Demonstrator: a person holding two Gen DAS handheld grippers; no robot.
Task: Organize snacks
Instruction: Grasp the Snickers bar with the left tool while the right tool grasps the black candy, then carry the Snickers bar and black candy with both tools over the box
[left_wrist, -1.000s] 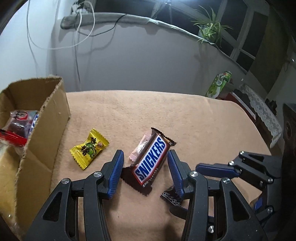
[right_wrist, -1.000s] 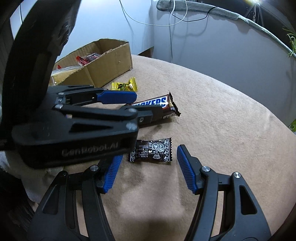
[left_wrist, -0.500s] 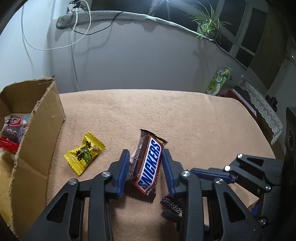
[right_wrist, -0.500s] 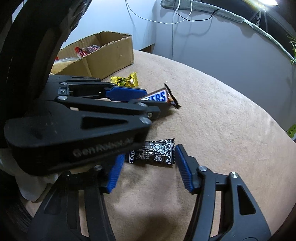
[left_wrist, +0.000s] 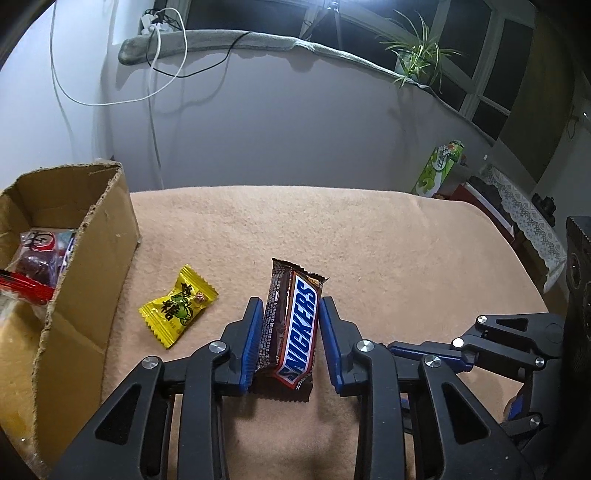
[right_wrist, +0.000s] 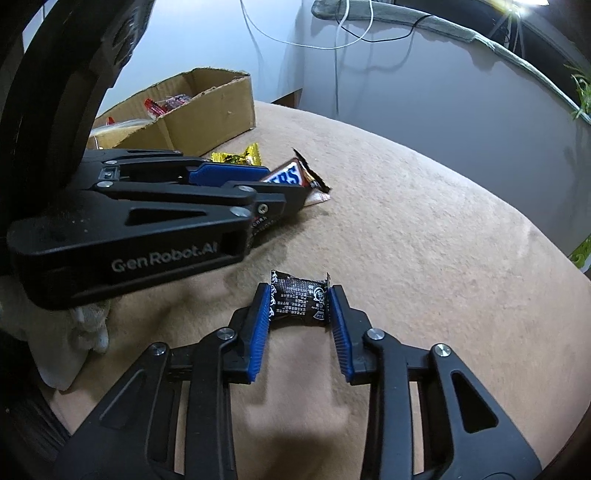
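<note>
Left tongs (left_wrist: 290, 325): jaws just closed in, blue pads clamped on both long sides of Snickers bar (left_wrist: 293, 325).
Right tongs (right_wrist: 298, 314): jaws just closed in, pinching black candy wrapper (right_wrist: 298, 302) at its two ends.
Yellow candy (left_wrist: 177, 306): flat on beige tabletop (left_wrist: 388, 251), between cardboard box (left_wrist: 92, 258) and left tongs.
Box: at left tabletop edge, wrapped snacks inside.
</note>
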